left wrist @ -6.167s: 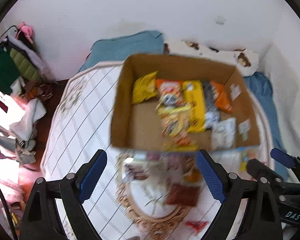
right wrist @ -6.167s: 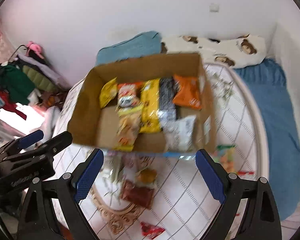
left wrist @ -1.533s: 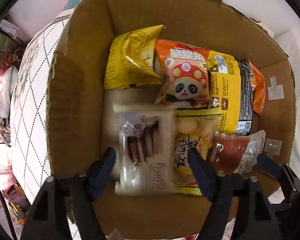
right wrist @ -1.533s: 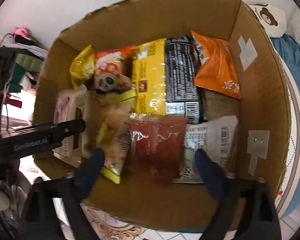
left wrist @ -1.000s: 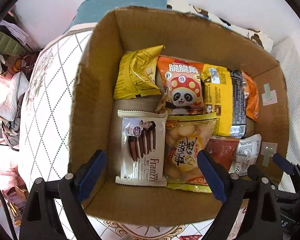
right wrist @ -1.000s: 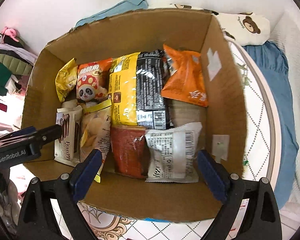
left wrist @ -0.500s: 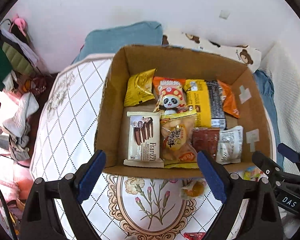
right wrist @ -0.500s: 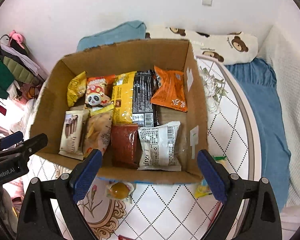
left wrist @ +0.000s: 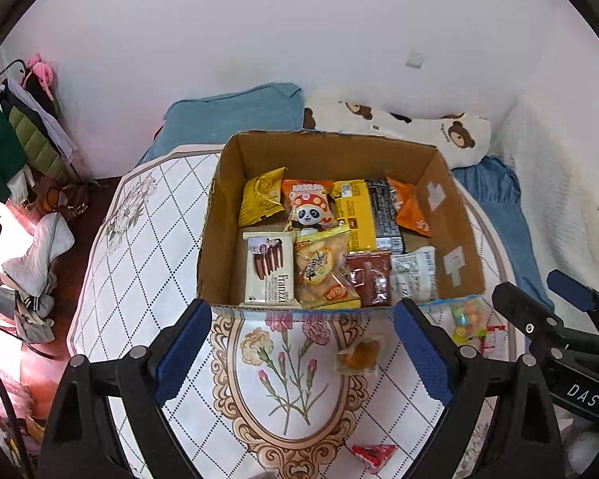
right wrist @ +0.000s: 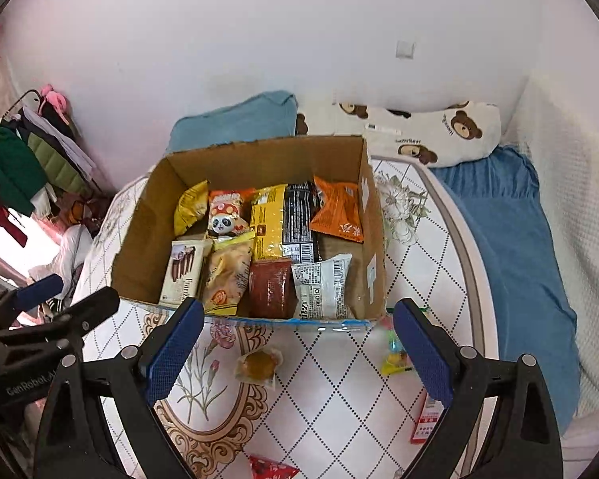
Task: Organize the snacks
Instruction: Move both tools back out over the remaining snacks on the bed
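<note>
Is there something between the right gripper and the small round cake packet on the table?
Nothing visible. The right gripper is open and empty, and the cake packet lies alone on the bare table, just in front of the cardboard box.

Snack packets [left wrist: 319,239] flat in box [left wrist: 219,215]

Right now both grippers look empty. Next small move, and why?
Probably lower the right gripper onto the small round cake packet just in front of the cardboard box. Both the right and left gripper are open and empty, and that packet lies loose, nearest the right one.
</note>
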